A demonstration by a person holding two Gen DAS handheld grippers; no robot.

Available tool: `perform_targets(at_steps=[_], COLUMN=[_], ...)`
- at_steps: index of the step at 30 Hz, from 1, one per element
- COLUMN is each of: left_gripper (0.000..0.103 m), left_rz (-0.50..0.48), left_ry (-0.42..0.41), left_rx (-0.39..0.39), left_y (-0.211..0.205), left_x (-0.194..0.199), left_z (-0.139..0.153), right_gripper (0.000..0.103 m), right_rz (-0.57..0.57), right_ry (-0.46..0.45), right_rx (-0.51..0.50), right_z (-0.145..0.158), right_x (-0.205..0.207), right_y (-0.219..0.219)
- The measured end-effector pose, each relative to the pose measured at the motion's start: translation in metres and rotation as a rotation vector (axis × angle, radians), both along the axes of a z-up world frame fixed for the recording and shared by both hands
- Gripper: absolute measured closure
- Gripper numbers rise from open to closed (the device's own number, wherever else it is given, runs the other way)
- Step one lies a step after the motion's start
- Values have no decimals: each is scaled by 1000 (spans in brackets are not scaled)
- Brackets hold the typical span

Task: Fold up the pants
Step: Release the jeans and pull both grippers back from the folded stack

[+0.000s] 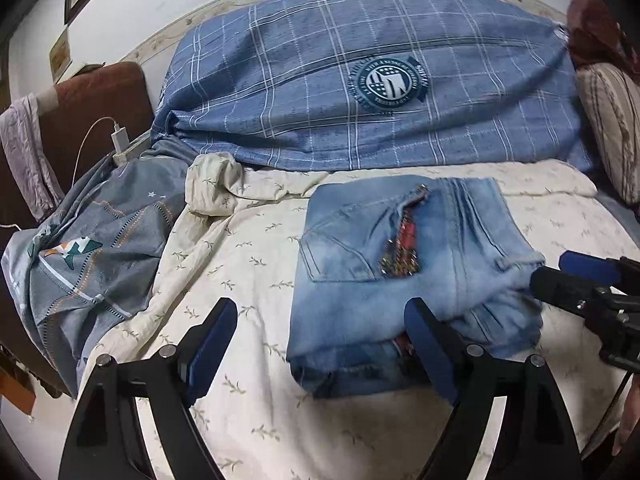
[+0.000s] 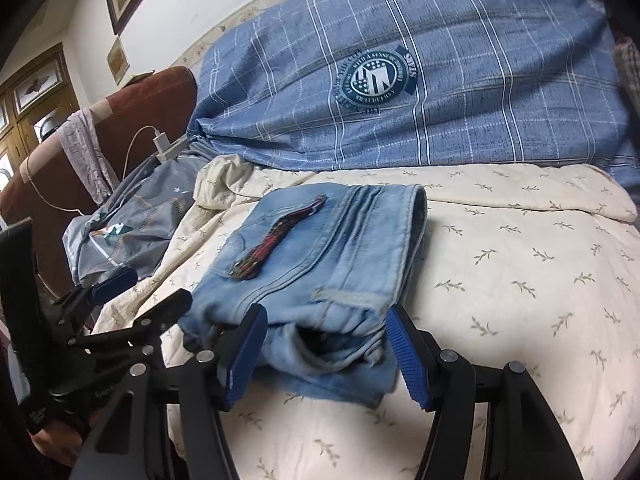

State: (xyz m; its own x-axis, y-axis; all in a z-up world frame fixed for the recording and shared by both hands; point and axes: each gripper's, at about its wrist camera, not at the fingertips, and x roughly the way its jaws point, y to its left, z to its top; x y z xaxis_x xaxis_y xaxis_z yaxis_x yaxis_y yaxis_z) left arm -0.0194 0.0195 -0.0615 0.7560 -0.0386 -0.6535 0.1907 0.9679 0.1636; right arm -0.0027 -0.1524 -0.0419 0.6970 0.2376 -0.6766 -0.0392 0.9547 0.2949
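The pants [image 1: 404, 280] are light blue, faded jeans, folded into a compact, roughly square bundle that lies on the cream leaf-print sheet [image 1: 248, 264], right of centre in the left wrist view and centre-left in the right wrist view. On the top layer sits a stitched back pocket, and beside it runs a red and dark beaded strip [image 1: 402, 252]. Parallel seam lines run along the upper layer, and a frayed hem edge shows at the lower right of the bundle. The lower layers jut out a little, loose and rumpled, at the bottom edge.

The left gripper [image 1: 322, 350] is spread wide with nothing between its blue pads; its right finger overlaps the bundle's lower edge. The right gripper [image 2: 326, 354] also stands parted, straddling the near rumpled end of the jeans without pinching it.

At the top of both frames lies a blue plaid pillow [image 1: 360, 76] with a round crest.
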Motion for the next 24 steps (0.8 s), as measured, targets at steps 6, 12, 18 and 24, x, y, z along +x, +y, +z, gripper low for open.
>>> perform_targets(at_steps=[6, 12, 18, 24], left_gripper=[17, 12, 8, 5], left_rz=[-12, -9, -5, 18], left_ry=[-18, -61, -98, -135], left_rx=[24, 13, -8, -41], left_y=[0, 4, 11, 17], left_x=[-15, -29, -40, -49], left_z=[10, 25, 39, 51], right_gripper=[37, 34, 34, 34], right_rz=[17, -7, -33, -56], right_ry=[-49, -97, -126, -162], right_rx=[-75, -111, -91, -91], right_z=[3, 9, 14, 20], right_x=[-18, -36, -48, -62], right_y=[20, 24, 22, 21])
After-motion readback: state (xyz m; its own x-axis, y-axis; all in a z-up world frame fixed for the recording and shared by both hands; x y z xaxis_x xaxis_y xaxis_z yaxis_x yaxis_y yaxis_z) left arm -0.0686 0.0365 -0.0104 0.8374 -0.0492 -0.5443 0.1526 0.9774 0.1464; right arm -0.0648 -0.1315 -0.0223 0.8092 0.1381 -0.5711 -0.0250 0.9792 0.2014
